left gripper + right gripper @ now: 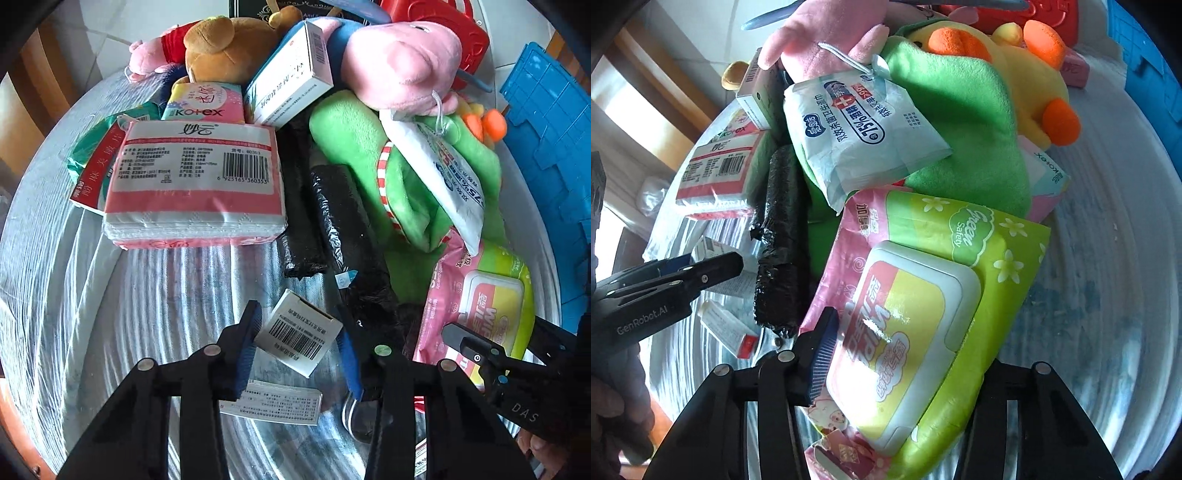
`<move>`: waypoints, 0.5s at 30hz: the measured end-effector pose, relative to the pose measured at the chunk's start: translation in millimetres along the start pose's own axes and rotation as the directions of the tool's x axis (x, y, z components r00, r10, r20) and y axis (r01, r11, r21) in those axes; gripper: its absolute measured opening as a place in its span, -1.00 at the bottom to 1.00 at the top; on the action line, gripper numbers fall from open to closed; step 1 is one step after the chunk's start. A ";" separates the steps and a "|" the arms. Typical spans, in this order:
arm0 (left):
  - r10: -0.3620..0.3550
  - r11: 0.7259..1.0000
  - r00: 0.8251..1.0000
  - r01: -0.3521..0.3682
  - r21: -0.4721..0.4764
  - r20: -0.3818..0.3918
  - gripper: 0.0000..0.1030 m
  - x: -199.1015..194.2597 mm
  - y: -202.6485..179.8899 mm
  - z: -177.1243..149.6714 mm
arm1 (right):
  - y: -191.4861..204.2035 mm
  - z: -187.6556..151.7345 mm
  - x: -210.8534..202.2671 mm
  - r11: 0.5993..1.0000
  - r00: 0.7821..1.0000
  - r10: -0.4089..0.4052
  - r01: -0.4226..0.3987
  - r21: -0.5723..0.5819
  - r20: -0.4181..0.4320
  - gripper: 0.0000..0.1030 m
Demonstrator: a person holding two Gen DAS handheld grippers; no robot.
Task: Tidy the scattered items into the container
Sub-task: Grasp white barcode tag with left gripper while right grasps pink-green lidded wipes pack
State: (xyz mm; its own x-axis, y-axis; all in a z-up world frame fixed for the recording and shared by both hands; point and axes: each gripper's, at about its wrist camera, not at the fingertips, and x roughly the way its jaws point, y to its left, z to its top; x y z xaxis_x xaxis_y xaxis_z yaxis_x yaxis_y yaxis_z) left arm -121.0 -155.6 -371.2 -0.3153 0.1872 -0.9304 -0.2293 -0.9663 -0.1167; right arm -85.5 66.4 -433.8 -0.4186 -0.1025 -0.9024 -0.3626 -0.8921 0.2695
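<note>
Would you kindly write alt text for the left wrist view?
The left gripper straddles a small white barcoded carton, jaws open. Beyond it, a pink tissue pack, black bag rolls and a green plush toy crowd a white table.

both grippers, left gripper (299, 350) and right gripper (905, 354), are matte black angular linkages with silver round rivets and ribbed blue finger pads (245, 354) (white "genrobot.ai" and "das" lettering on the bodies).
</note>
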 end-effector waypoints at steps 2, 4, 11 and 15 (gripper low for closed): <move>-0.002 1.000 1.000 0.002 -0.004 0.009 -0.23 -5.2 0.9 -0.3 | -6.1 -1.6 -6.3 1.000 1.000 -0.001 0.001 0.004 0.007 -0.09; -0.001 1.000 1.000 0.001 -0.009 0.018 -0.23 -10.0 1.9 -0.6 | -9.0 -1.6 -11.1 1.000 1.000 -0.004 0.004 0.009 0.014 -0.09; 0.000 1.000 0.998 0.001 -0.011 0.056 -0.23 -25.6 -4.7 0.7 | -10.3 1.6 -31.2 1.000 0.998 -0.027 0.027 -0.007 0.048 -0.09; 0.002 1.000 0.997 -0.001 -0.017 0.071 -0.23 -36.7 -7.3 -1.7 | -13.8 2.5 -47.5 0.999 0.997 -0.040 0.041 -0.011 0.067 -0.09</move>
State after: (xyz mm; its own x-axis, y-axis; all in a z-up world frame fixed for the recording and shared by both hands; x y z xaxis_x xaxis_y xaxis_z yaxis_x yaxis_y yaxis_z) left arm -106.2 -155.7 -336.8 -0.3805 0.1972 -0.9035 -0.2136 -0.9693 -0.1216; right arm -62.7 84.6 -393.8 -0.4587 -0.0373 -0.8878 -0.3697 -0.9005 0.2289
